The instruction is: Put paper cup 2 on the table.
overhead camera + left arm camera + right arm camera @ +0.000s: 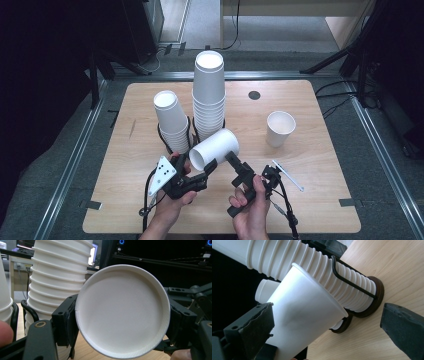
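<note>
Writing: none could be read on the cups or the grippers.
Held cup: a white paper cup (215,148) lay on its side in the air above the bench, at 6 o'clock from the 2 stacks, its closed base facing the left gripper view.
Left gripper (202,172): its fingers (65,321) pinched the held cup at its base end, 1 on either side.
Right gripper (235,165): its fingers (255,326) were spread; 1 was close against the cup's wall, the other stood apart over bare wood.
Tall stack (209,92): upside-down cups in a black wire holder, near the bench's centre.
Short stack (172,122): just beside the tall stack at its 9 o'clock, in its own holder.
Lone cup (280,128): upright, mouth open, at 3 o'clock from the stacks, well apart from them.
Open room: bare wood lay along the 9 o'clock edge and the 6 o'clock edge beside the hands.
Bench (320,200): pale wood with rounded corners and a dark round cap (254,95) toward 12 o'clock.
Room: grey floor, black stands and cables at 3 o'clock.
</note>
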Motion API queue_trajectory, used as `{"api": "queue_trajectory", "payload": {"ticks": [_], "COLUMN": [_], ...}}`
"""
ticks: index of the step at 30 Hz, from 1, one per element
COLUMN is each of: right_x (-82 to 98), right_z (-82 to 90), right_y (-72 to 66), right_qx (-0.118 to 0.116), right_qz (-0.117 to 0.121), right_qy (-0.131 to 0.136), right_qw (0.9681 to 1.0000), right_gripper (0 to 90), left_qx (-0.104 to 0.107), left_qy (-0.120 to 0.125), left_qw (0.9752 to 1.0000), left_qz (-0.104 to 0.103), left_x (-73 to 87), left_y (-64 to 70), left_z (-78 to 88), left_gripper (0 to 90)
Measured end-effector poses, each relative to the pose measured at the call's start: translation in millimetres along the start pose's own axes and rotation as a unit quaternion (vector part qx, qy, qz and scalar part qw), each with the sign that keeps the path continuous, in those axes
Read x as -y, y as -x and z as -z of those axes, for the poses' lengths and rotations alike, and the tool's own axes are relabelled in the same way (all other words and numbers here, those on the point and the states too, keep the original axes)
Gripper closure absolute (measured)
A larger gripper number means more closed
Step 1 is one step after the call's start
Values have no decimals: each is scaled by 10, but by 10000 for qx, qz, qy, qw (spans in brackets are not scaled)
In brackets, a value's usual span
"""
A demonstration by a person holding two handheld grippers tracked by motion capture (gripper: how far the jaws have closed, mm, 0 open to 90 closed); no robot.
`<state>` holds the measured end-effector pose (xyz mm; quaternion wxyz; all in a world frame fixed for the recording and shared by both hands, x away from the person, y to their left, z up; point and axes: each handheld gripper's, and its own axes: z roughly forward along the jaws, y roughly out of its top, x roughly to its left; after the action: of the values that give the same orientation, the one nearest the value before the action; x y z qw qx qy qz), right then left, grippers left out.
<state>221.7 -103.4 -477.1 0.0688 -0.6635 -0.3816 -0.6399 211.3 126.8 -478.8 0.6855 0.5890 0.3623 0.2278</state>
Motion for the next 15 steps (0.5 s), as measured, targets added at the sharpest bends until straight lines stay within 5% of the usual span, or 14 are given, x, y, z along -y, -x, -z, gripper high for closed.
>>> {"api": "queue_trajectory", "payload": {"ticks": [7, 15], "right_x": [-2, 18], "right_z": [-28, -64], "right_y": [3, -11], "right_qx": [-77, -281], "right_qz": [-597, -1290], "right_qy": [-64, -164], "right_qw": [9982, 9911], "right_gripper": [0, 0], "left_qx": [8, 16], "left_qy": [-20, -70], "left_qw": [10000, 9999], "left_qz": [-48, -112], "left_x": [13, 44], "left_y": [17, 45], "left_z": [-10, -26], "left_gripper": [245, 245]}}
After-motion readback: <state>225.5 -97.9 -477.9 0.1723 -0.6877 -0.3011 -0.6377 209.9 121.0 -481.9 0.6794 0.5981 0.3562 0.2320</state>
